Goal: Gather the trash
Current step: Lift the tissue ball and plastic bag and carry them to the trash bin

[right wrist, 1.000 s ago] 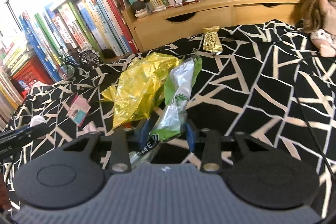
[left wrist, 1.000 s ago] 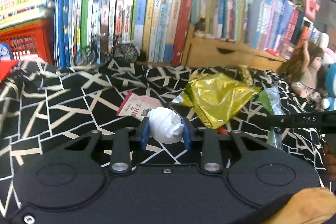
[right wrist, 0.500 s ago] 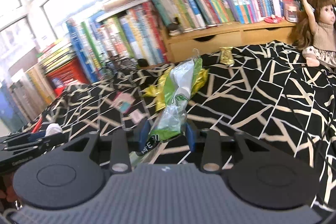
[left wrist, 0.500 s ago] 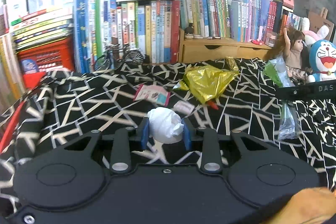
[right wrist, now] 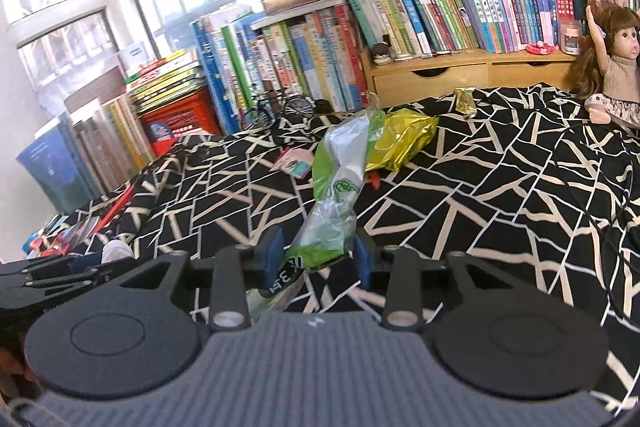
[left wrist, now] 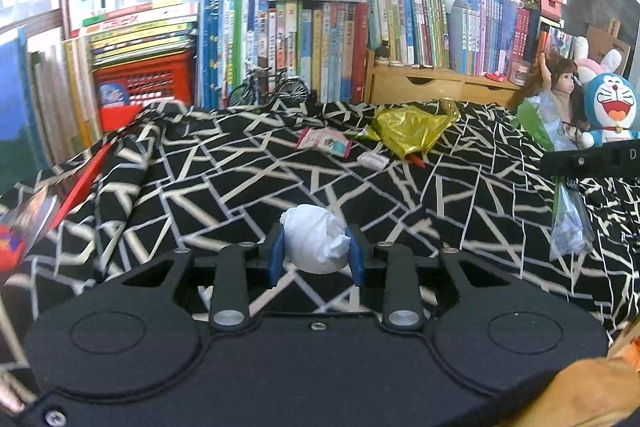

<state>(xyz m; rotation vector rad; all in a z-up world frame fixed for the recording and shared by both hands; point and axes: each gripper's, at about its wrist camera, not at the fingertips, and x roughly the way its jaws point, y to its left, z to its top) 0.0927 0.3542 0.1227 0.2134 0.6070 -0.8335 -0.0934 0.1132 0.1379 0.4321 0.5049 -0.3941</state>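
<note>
Now the left gripper (left wrist: pixel 316 251) squeezes a white paper ball (left wrist: pixel 314 244), and the right gripper (right wrist: pixel 318 259) pinches a green plastic wrapper (right wrist: pixel 338 193) (both above the black-and-white cloth (left wrist: pixel 248 187)).

On the patterned cloth (left wrist: pixel 248 187), a foil bag (left wrist: pixel 412 127) lies right of a small snack packet (left wrist: pixel 324 143). Behind them, a model bicycle (left wrist: pixel 268 89) stands before rows of books (left wrist: pixel 320 43), left of a wooden drawer unit (left wrist: pixel 436 85). A doll (right wrist: pixel 612 67) sits far right.
</note>
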